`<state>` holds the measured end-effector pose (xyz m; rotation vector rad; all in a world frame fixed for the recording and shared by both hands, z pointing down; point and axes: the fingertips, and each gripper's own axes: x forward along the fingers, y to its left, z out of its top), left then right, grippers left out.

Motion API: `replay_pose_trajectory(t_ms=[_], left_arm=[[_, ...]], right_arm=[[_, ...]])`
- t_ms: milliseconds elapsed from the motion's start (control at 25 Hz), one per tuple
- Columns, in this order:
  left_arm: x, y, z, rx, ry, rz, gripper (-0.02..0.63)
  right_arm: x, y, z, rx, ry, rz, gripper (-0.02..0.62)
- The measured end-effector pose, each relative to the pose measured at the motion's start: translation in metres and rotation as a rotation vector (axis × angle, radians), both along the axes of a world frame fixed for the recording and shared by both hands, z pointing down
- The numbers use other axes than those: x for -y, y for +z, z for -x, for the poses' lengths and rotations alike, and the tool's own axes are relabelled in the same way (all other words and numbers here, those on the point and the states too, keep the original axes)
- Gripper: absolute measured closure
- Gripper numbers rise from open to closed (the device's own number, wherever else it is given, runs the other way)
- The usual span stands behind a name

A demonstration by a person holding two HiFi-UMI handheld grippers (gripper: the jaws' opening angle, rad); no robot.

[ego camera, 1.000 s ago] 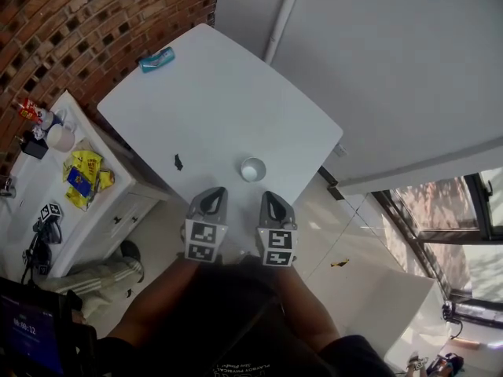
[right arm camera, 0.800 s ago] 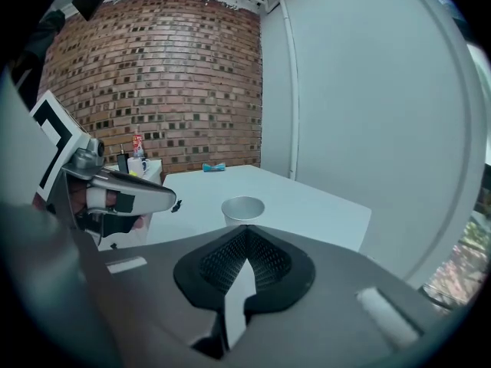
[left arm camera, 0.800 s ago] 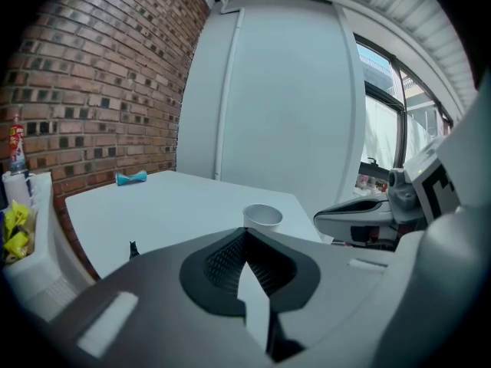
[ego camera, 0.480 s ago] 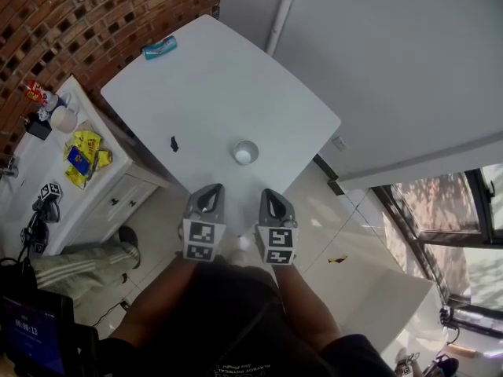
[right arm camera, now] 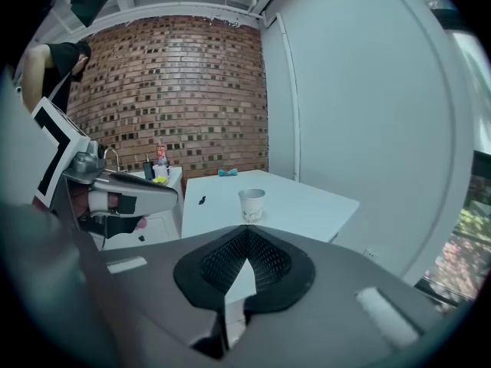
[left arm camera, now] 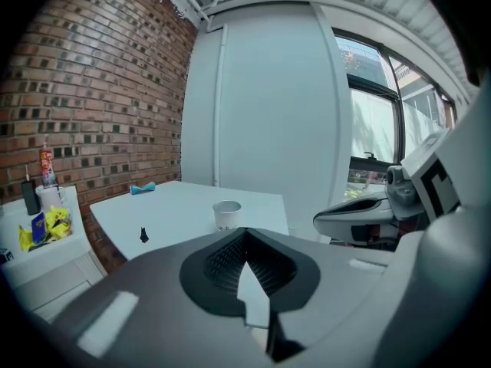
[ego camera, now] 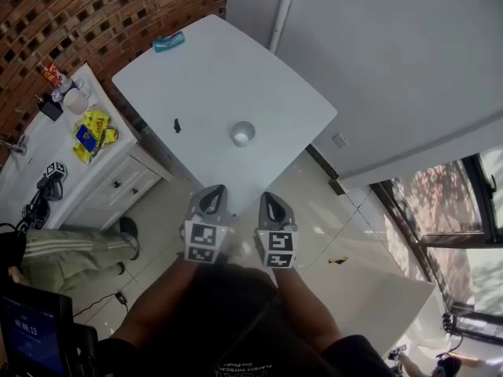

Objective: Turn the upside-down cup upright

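A small white paper cup [ego camera: 242, 133] stands on the white table [ego camera: 204, 77] near its front corner, wider rim up; it also shows in the left gripper view [left arm camera: 226, 215] and the right gripper view [right arm camera: 251, 204]. My left gripper [ego camera: 211, 199] and right gripper [ego camera: 271, 204] hang side by side over the floor, short of the table's edge and well apart from the cup. Both point at the cup. The left gripper [left arm camera: 244, 231] is shut with nothing in it. The right gripper [right arm camera: 247, 233] is shut and empty too.
A blue object [ego camera: 169, 42] lies at the table's far edge and a small black thing [ego camera: 177, 125] to the cup's left. A white cabinet [ego camera: 118, 183] with yellow packets [ego camera: 93, 126] stands left of the table, by a brick wall [ego camera: 94, 6]. A seated person's legs [ego camera: 71, 250] are at the left.
Both grippers have drawn back from the table edge together; the cup and table now lie farther from them. The cup has not moved on the table.
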<state>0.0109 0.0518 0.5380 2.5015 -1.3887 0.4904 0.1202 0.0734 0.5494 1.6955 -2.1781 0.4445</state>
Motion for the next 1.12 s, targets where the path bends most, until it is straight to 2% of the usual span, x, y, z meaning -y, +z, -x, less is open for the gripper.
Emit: replay_pose_trajectory(t_ms=[680,840,1120], left_arm=[[-0.093,-0.015,0.003,0.002,-0.029,-0.004,0.609],[-0.095,-0.020,0.014,0.055,0.010,-0.044,0.609],[-0.081,-0.027,0.026,0.023,0.016,-0.028,0.610]], right_arm=[[-0.084,-0.030,-0.003,0.012,-0.027,-0.058,0.584],[-0.088,-0.023,0.007,-0.003,-0.025,-0.059,0.584],[-0.083,-0.016,0.011,-0.002,0.037,-0.029,0.584]])
